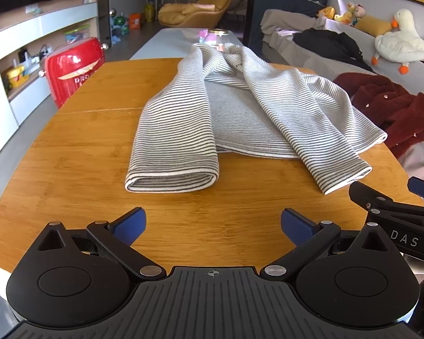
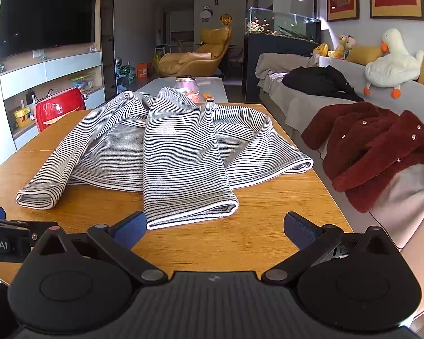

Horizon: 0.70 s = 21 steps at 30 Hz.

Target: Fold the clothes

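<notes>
Left black two-finger gripper with blue pads (image 1: 213, 227), nearest the lens, hovered low over the bare near edge of the honey-coloured bamboo table (image 1: 70, 152), jaws spread wide and gripping nothing. Right black two-finger gripper with blue pads (image 2: 215, 227) hung level with it just alongside, jaws likewise wide and empty, aimed at the nearest cuff. Probably parked at the near edge so both openings faced the cloth ends.

Just beyond lay the black-and-white striped long-sleeved knit top (image 1: 240, 113), spread on the table with its hem toward the far side. Both sleeves drawn in over the body and run toward the grippers: the left one (image 1: 172, 152) ending in a flattened cuff dead ahead of the left gripper, the right one (image 2: 183, 169) reaching almost to the right gripper's left pad. Laid that way, likely, to narrow the garment into a strip; wrinkled and crossing near the collar, so not a tidy stack.

Farther right, dumped on the grey sofa (image 2: 302, 113), a dark red fleecy jacket with small studs (image 2: 376, 147), perhaps waiting its turn or already set aside.
</notes>
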Each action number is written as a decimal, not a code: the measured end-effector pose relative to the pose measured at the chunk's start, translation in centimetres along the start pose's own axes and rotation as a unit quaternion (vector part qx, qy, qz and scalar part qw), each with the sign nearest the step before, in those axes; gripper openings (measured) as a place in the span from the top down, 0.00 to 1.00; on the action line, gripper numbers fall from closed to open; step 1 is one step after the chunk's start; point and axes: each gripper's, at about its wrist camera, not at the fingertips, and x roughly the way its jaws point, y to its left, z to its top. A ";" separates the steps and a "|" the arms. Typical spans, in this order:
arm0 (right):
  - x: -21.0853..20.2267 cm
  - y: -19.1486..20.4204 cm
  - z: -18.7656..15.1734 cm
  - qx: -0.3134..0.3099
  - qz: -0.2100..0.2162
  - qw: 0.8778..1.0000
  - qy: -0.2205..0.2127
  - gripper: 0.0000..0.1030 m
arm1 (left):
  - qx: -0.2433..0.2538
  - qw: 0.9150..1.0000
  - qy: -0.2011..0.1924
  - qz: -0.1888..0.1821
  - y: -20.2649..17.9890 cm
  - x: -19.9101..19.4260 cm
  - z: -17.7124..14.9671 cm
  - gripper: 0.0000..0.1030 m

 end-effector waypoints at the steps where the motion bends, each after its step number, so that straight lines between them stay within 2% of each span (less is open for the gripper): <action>1: -0.1 0.0 -0.1 -0.001 0.001 1.000 -0.001 0.00 | 0.000 1.000 0.000 0.001 0.0 -0.1 0.0 0.00; 8: -0.9 -0.2 -0.5 -0.006 0.005 1.000 -0.006 0.00 | 0.001 1.000 -0.004 0.005 -0.4 -0.2 0.0 0.00; 14: -0.6 0.5 -0.2 -0.007 0.011 1.000 0.010 0.00 | -0.003 1.000 -0.006 0.004 -0.2 -0.1 0.1 0.00; 21: -0.5 0.2 -0.1 0.006 0.014 1.000 0.009 0.00 | -0.022 1.000 0.011 0.014 0.2 0.5 0.3 0.00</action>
